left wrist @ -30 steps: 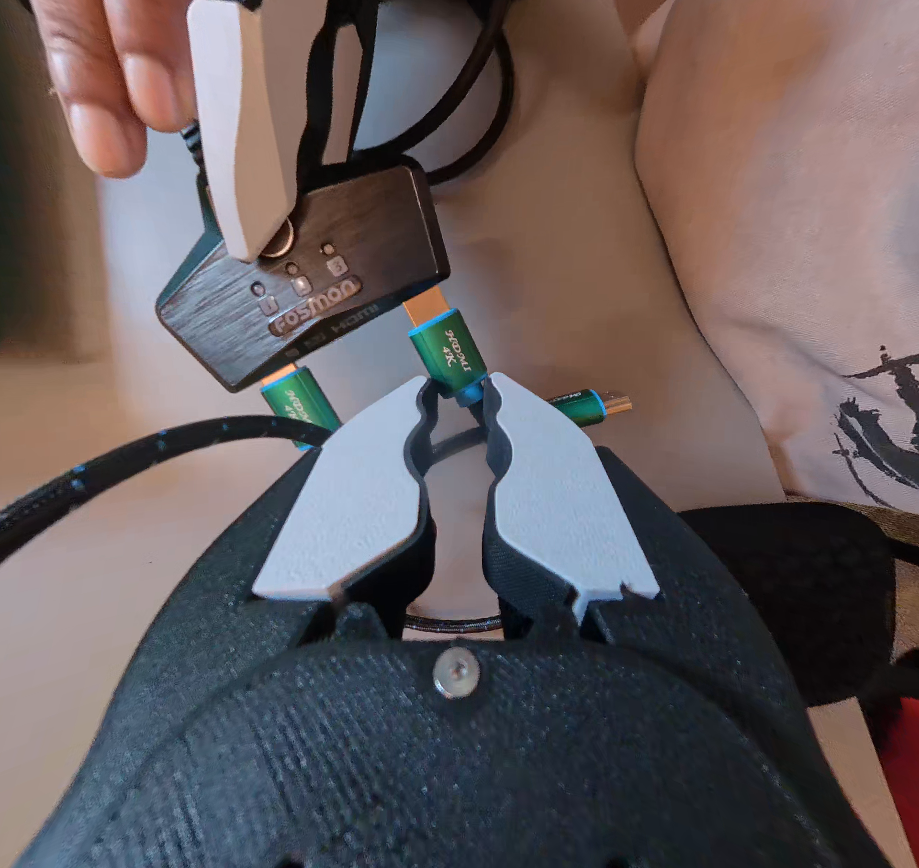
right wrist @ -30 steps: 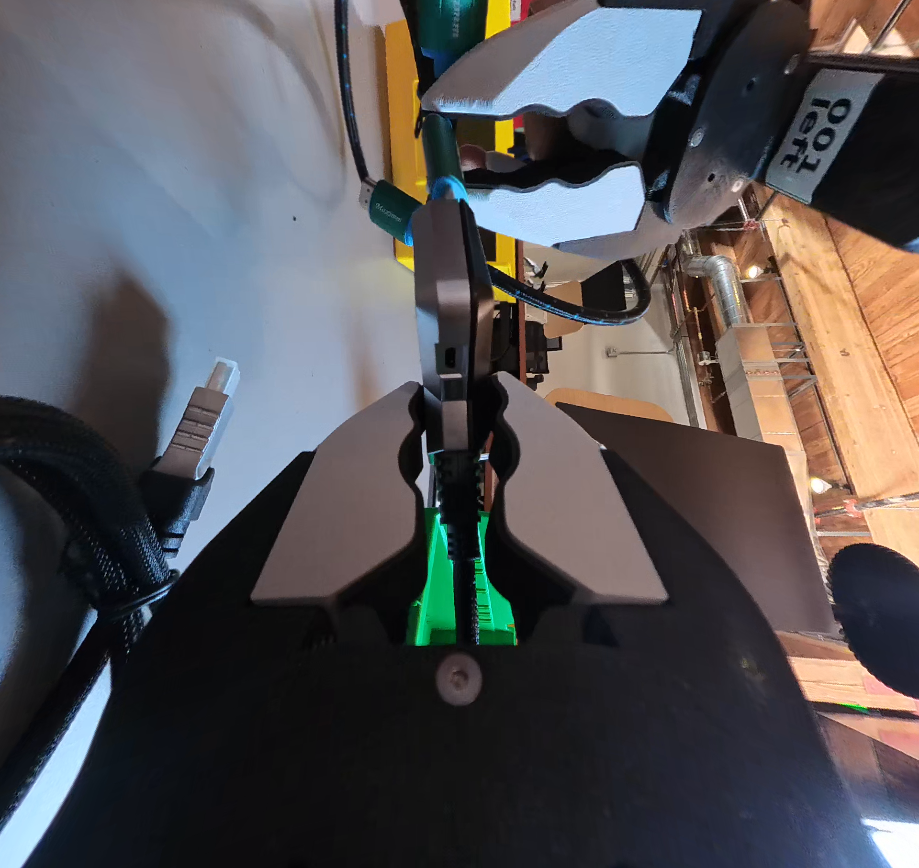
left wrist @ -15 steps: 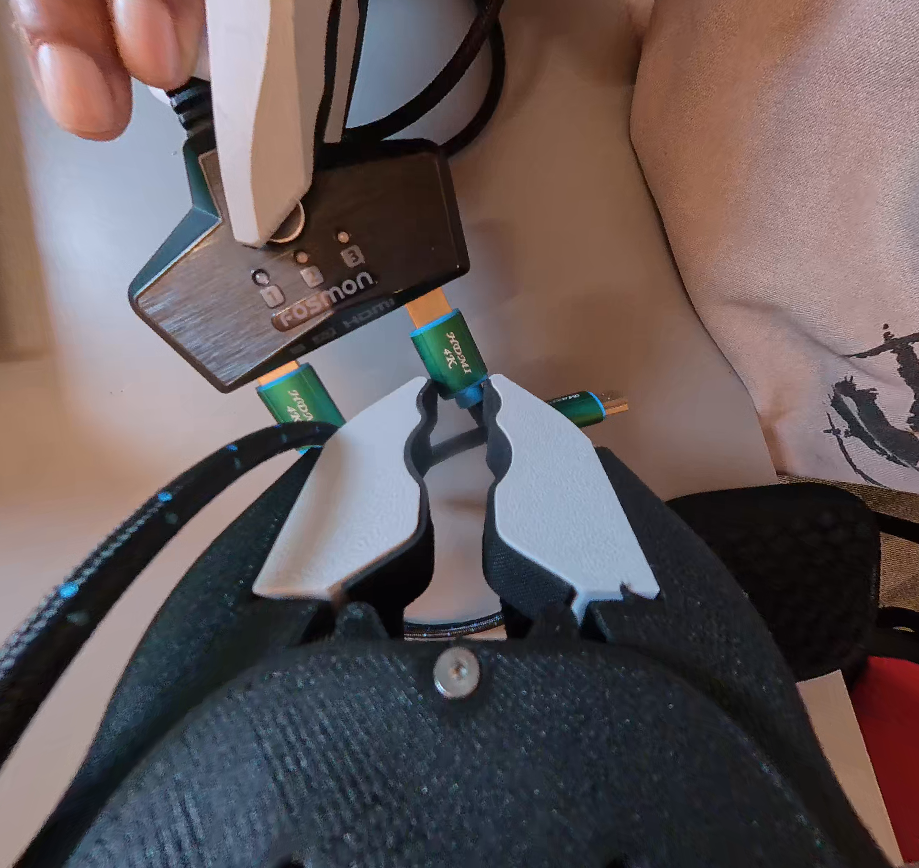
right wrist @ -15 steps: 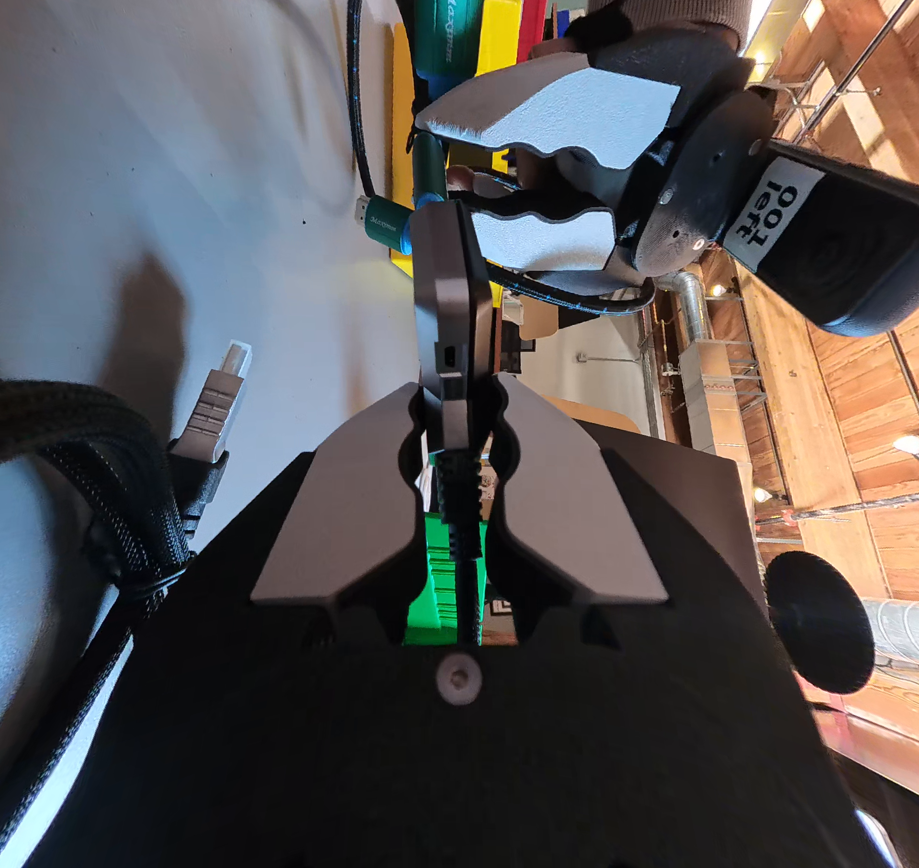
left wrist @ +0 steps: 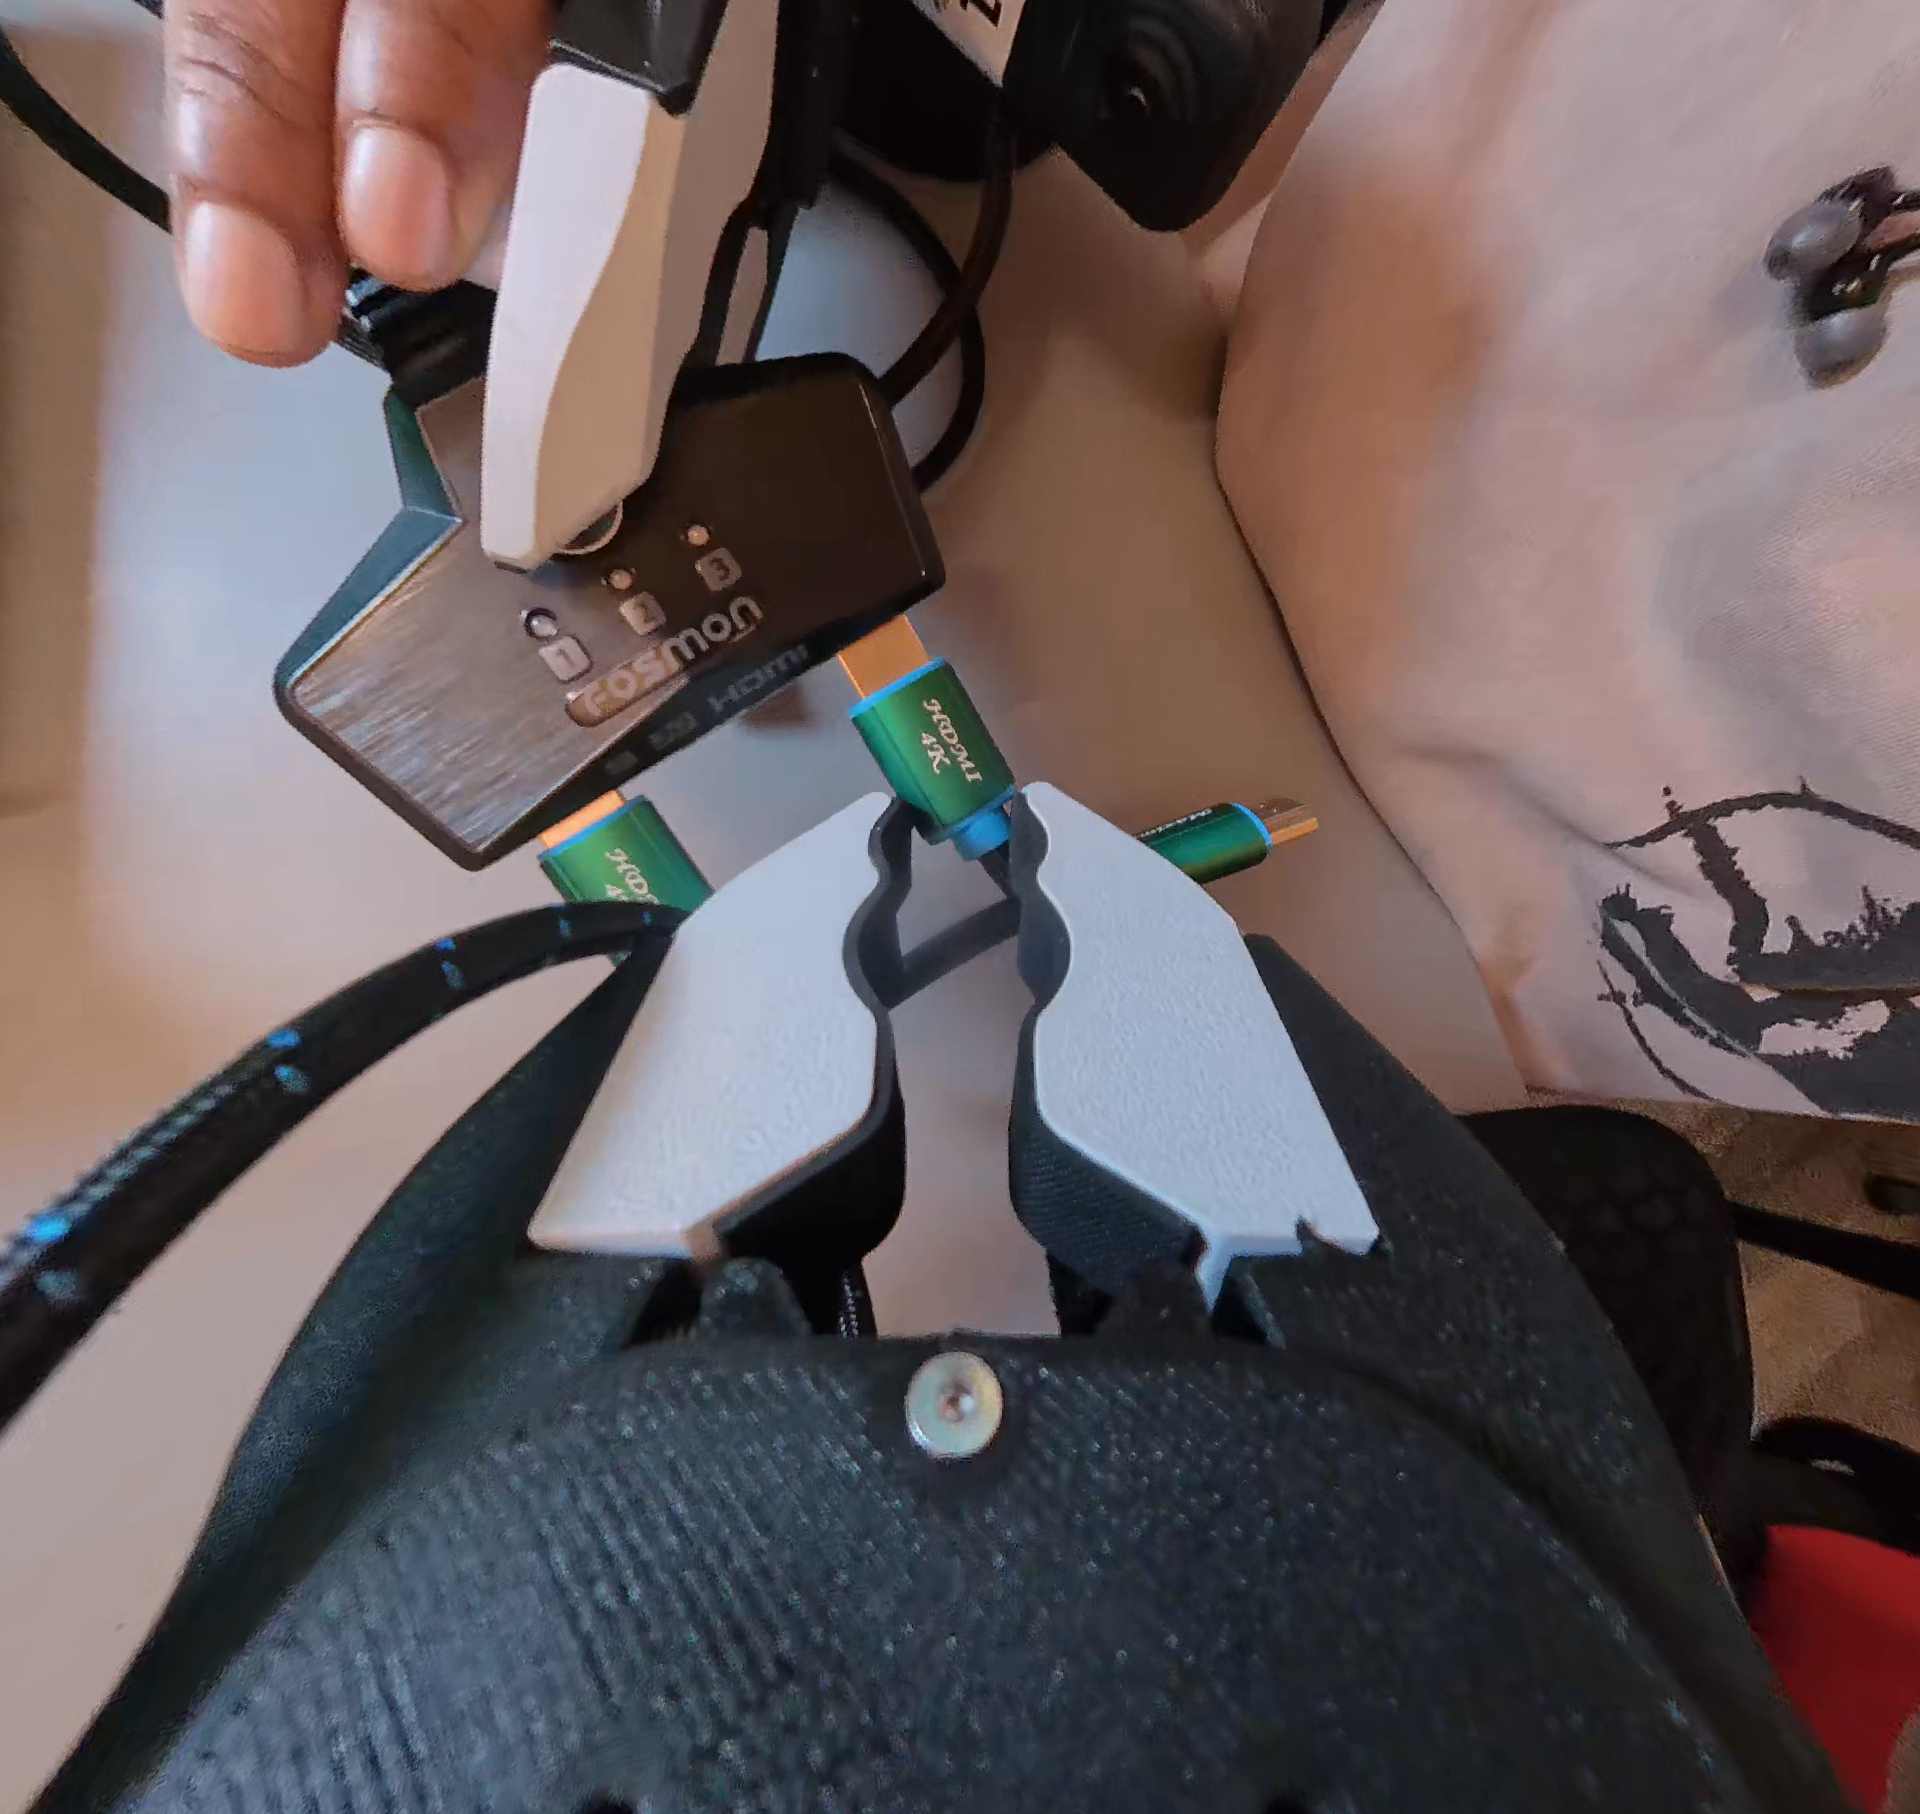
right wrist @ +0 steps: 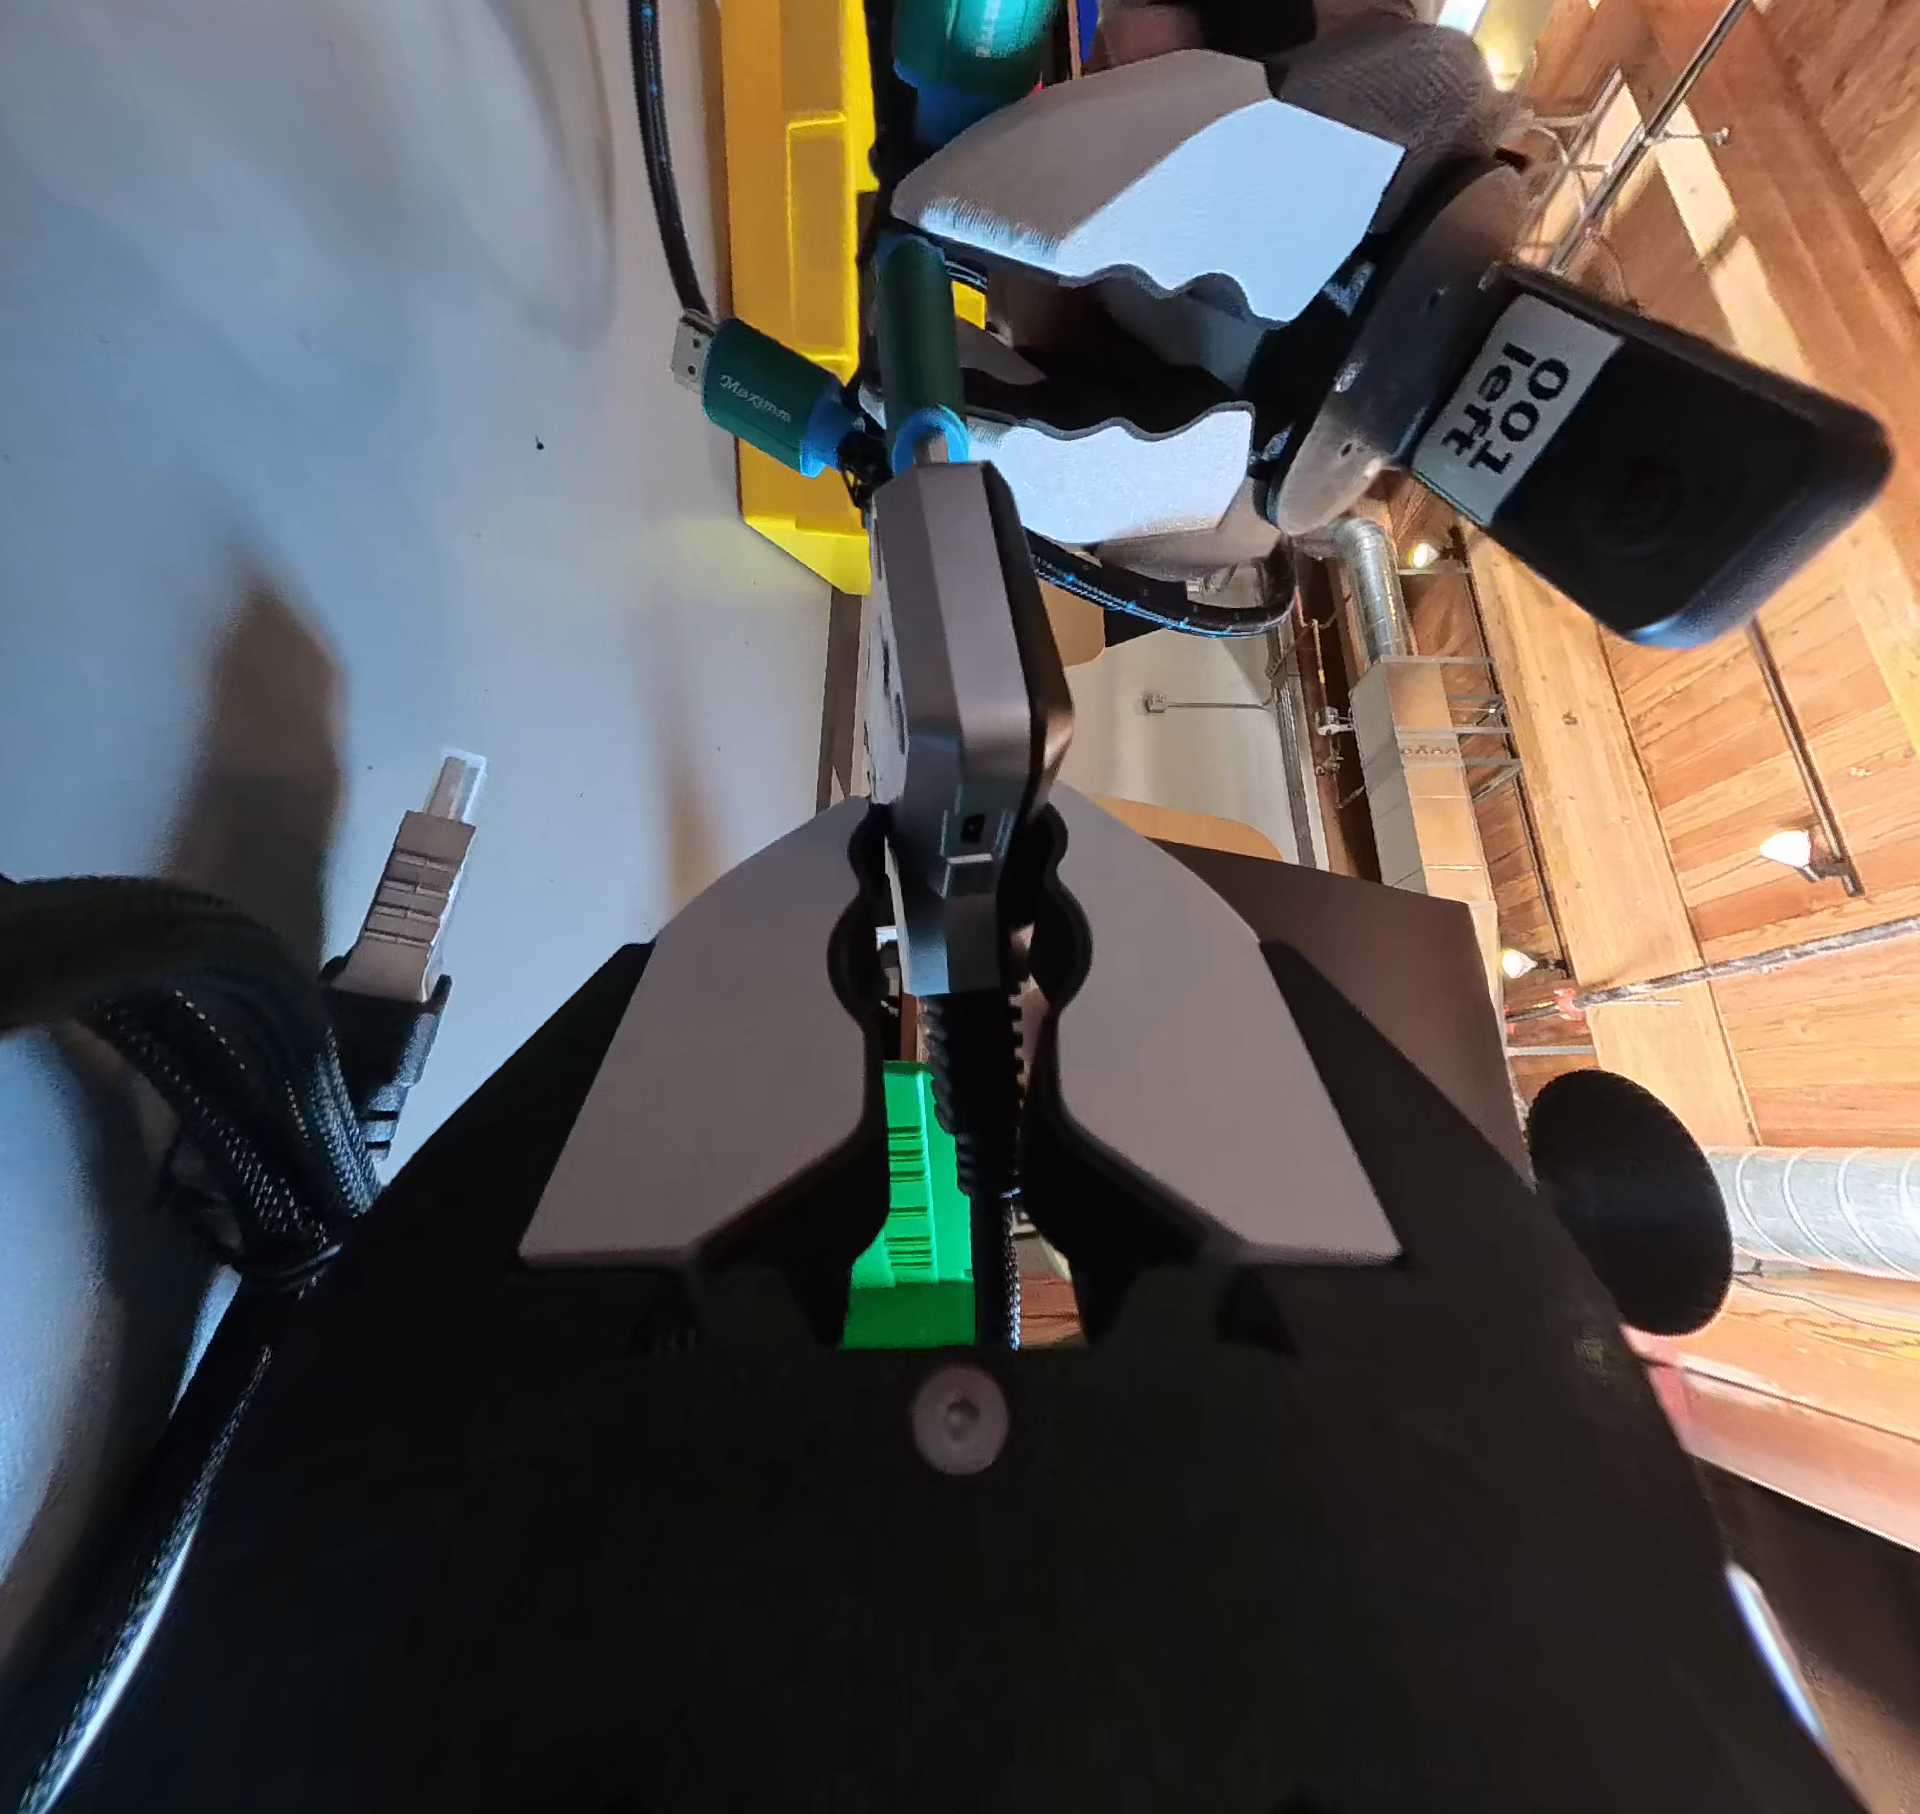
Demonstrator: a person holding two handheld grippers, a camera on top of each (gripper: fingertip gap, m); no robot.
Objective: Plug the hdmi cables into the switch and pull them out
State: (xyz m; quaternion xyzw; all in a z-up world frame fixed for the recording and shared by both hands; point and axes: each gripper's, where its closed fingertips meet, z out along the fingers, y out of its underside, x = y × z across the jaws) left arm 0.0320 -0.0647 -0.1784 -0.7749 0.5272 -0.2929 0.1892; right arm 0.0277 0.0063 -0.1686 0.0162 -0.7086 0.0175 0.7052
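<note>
While the left claw (left wrist: 961, 819) pinches the blue collar at the back of a green plug (left wrist: 928, 746), the plug's gold tip sits partly inside a port on the front edge of the switch (left wrist: 623, 621), with a strip of gold showing between the green shell and the dark box. The plug leans up and to the left from the fingertips, and its cord bends sideways through the gap between the two grey fingers.

A second green plug (left wrist: 623, 855) is seated in the port at the switch's lower left corner, just beside the left claw's finger, and its braided black cable (left wrist: 312, 1026) sweeps off to the left. A third green plug (left wrist: 1226, 834) lies loose on the pale tabletop (left wrist: 156, 829) beyond the right-hand finger.

The right claw (right wrist: 961, 834) is clenched on the rear end of the switch, holding it edge-on above the tabletop, the switch's own black cord running back between the fingers. In the left wrist view one of its grey fingers (left wrist: 582, 310) lies flat across the switch's top face. A bare hand (left wrist: 332, 102) is beside that finger; whether it touches the switch is hard to make out.
</note>
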